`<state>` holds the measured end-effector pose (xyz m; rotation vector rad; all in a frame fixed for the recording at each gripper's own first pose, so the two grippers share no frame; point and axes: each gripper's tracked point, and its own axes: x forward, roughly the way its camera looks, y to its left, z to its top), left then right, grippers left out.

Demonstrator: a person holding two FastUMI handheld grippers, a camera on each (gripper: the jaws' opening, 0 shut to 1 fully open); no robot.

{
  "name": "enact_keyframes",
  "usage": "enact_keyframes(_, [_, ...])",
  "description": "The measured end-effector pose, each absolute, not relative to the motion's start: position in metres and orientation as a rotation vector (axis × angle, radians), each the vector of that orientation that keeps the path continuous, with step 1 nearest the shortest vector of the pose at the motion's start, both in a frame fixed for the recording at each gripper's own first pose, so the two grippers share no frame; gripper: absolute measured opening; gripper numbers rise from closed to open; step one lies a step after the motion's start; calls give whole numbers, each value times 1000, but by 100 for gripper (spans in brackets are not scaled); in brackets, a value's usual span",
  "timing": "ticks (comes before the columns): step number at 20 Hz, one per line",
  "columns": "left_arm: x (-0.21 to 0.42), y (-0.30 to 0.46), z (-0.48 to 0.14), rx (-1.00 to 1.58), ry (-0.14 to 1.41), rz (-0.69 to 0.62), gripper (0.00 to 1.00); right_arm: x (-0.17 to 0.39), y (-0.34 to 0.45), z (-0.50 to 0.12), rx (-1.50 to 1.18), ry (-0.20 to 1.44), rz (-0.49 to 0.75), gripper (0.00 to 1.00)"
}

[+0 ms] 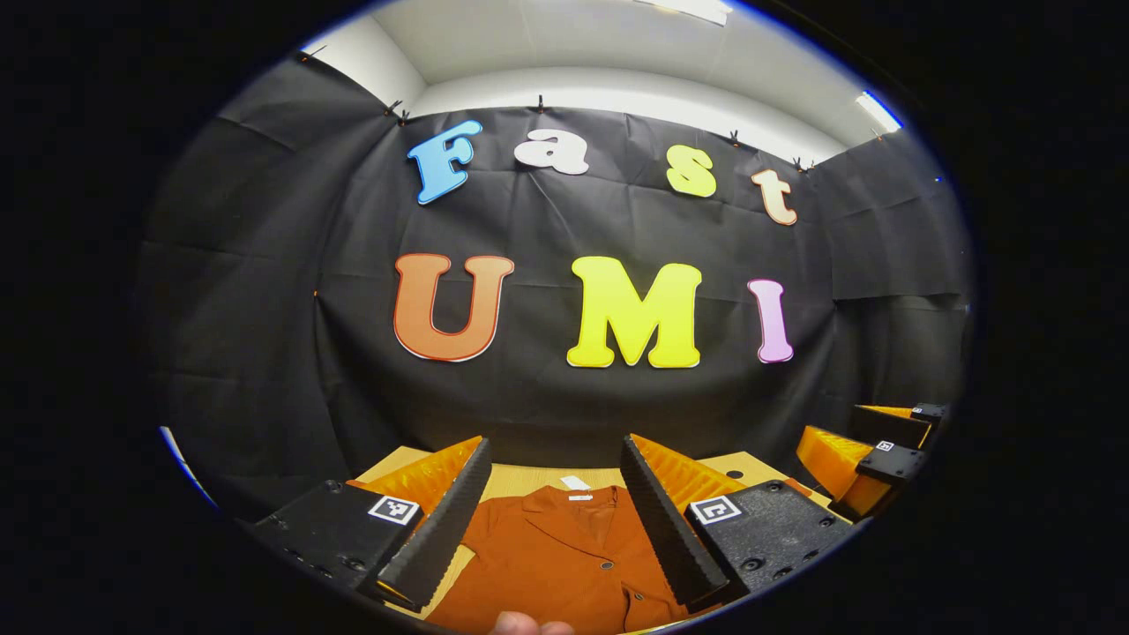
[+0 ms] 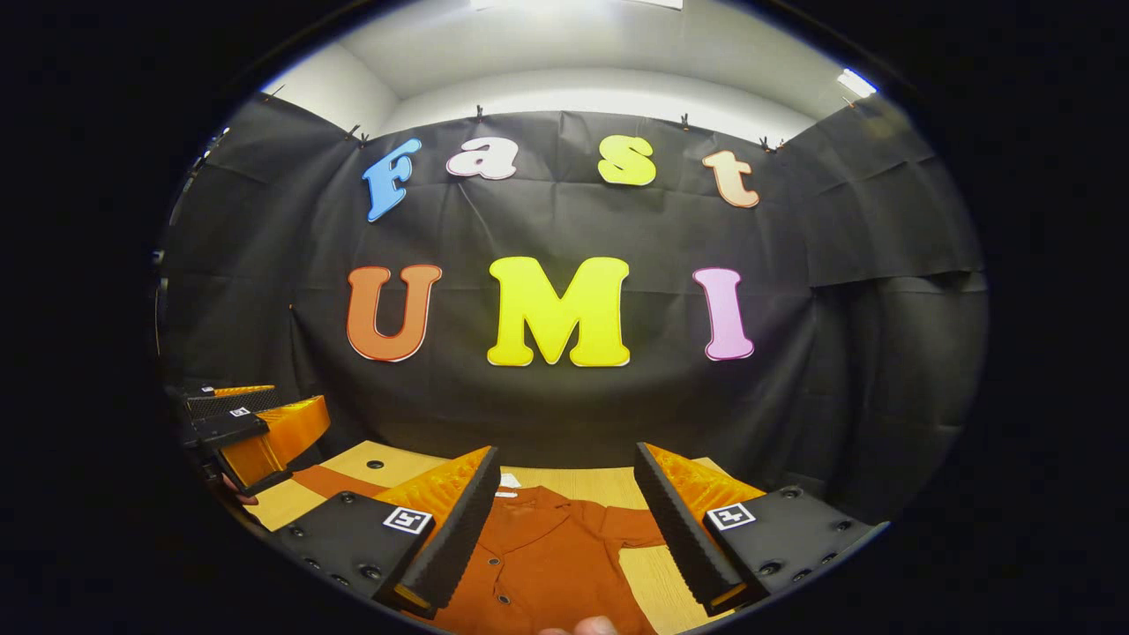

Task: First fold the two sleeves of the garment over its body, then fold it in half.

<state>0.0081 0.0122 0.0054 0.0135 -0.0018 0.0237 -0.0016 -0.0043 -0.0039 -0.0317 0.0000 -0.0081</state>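
A rust-orange button-up shirt (image 1: 564, 556) lies flat on the wooden table (image 1: 516, 481), collar and white neck label toward the back wall. My left gripper (image 1: 556, 445) hovers above the collar, open, with nothing between its fingers. In the right gripper view the shirt (image 2: 547, 556) lies below my right gripper (image 2: 565, 451), which is also open and empty. One sleeve (image 2: 331, 482) stretches out to the left and the other sleeve (image 2: 637, 526) to the right. The right gripper (image 1: 860, 438) shows at the far right of the left gripper view. The left gripper (image 2: 251, 412) shows at the far left of the right gripper view.
The black cloth wall stands close behind the table's far edge. The tabletop (image 2: 578, 483) has a small round hole (image 2: 375, 463) near its back left. A fingertip (image 1: 529, 624) pokes in at the bottom edge.
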Motion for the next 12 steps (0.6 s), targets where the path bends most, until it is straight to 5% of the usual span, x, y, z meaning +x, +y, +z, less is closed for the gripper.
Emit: enact_keyframes(12, [6, 9, 10, 8, -18, 19, 100, -7, -5, -3, -45, 1, -1, 96])
